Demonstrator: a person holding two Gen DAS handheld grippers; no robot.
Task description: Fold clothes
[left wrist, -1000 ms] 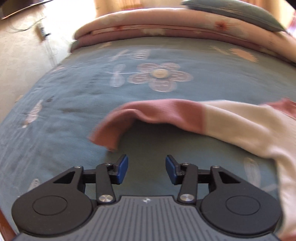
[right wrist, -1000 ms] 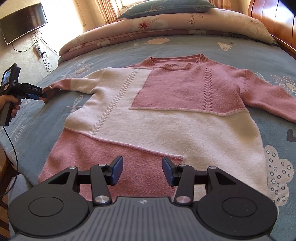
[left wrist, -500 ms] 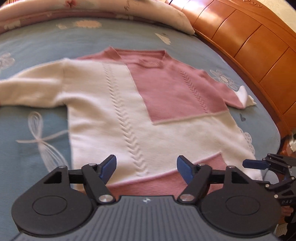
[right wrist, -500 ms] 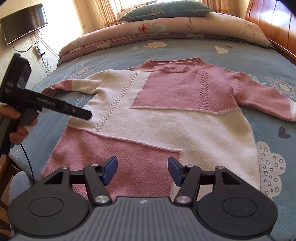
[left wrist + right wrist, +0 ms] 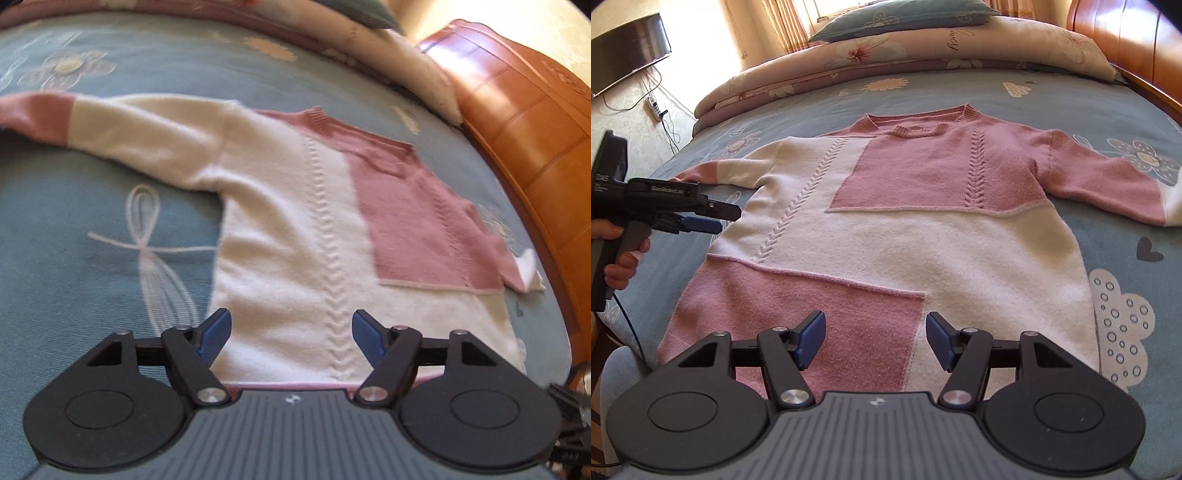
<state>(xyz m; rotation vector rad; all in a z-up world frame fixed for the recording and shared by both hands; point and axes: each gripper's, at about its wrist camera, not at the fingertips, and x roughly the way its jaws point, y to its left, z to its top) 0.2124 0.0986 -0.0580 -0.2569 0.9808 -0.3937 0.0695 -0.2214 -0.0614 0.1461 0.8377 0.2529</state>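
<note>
A: What's changing on the left gripper?

B: It's pulling off the sleeve cuff. A second ago it was hovering right at that pink cuff; half a second ago it was swinging toward the body; now it's sitting near the left side seam, looking across the sweater. Fingers are standing wide and holding nothing, wider than a second ago.

A: Right gripper?

B: Barely moving. It's hanging over the hem, fingers wide apart and holding nothing, also a bit wider than before.

A: Sweater state?

B: Lying flat, front up, on the bed, both sleeves spread out to the sides, neck toward the pillows. No fold made yet.

A: So the spreading looks finished?

B: That's my read. Sleeve looks laid out, and both grippers are setting up for a first fold.

A: Cloth relative to the fingers?

B: Left view: white panel lies ahead of and between the fingers, not touching as far as I can tell. Right view: pink hem panel lies under the left finger, white under the right. Contact unclear there.
</note>
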